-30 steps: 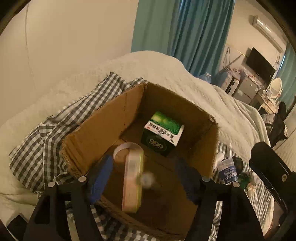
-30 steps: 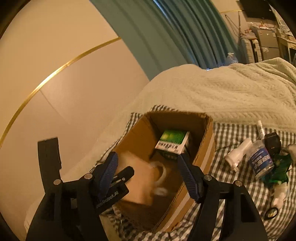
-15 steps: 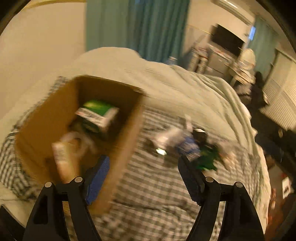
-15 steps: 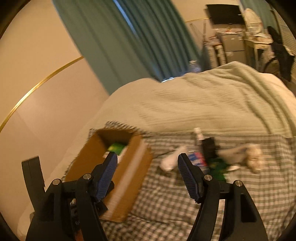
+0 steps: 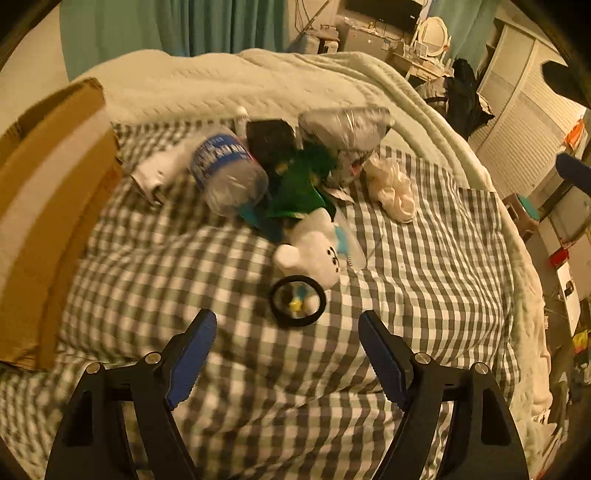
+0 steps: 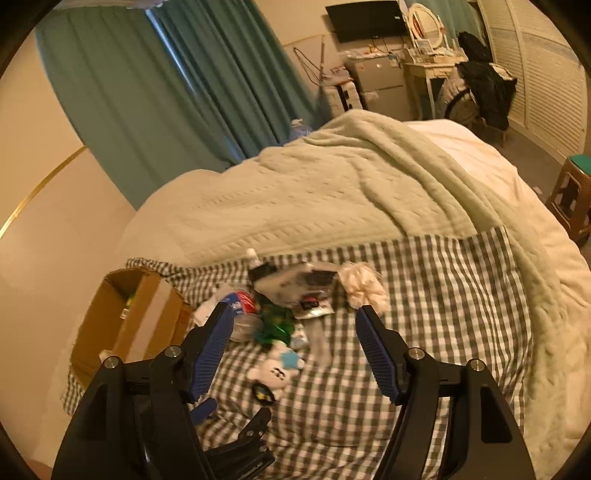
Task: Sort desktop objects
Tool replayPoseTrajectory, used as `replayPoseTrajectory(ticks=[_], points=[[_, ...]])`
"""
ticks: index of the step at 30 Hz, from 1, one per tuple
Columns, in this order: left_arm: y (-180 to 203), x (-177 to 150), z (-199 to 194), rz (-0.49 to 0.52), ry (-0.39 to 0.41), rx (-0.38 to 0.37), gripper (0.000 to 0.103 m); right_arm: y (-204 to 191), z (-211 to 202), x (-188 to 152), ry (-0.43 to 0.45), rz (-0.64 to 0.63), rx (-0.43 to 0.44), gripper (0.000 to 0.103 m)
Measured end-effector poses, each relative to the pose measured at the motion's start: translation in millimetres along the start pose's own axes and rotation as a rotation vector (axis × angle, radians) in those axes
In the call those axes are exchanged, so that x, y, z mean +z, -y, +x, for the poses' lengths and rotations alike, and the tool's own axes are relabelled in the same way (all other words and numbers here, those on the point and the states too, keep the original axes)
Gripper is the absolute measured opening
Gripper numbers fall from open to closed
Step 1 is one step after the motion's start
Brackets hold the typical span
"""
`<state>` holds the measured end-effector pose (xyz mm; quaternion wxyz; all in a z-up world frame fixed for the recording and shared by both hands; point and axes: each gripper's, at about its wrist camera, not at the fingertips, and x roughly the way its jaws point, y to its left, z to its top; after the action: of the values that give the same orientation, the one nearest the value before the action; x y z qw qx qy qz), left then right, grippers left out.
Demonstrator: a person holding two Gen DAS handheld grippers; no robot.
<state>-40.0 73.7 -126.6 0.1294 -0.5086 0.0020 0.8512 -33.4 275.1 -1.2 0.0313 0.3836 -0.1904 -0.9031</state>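
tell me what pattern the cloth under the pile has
Grey and white check cloth, clearest in the left wrist view.

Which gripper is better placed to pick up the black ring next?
Left, probably. The left gripper has empty, open jaws and the black ring lies on the checked cloth just ahead of them. The right gripper, also empty, frames the pile farther back.

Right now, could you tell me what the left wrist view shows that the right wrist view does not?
Only the left wrist view shows the black ring as an open loop, with checked cloth seen through it. Only the right wrist view shows inside the box, plus the curtain and TV in full. Both show the bottle, plush toy and white puff; nothing sits between either gripper's fingers.
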Motion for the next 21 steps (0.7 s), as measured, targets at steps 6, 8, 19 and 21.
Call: replayPoseTrajectory(ticks=[6,8,19,21], points=[[-6.4,4.4,16.7,-0.023,-0.003,-0.007,0.063,3.9,19.4,-8.6,-0.048,-0.015,0.005,0.068],[-8.4,4.2,23.0,-0.009,-0.024,-0.014,0.040,2.9,28.4,-11.0,-0.062,-0.035,0.007,0.068],[-24.3,9.0,4.2,0.042,-0.008,-0.047,0.015,-5.6,77.4,-33.2,-0.171,-0.027,0.001,0.068],[-34.4,11.5,-1.3,0.012,0.005,-0.045,0.015,-13.0,84.6,-38.4,-0.188,-0.031,0.007,0.068]])
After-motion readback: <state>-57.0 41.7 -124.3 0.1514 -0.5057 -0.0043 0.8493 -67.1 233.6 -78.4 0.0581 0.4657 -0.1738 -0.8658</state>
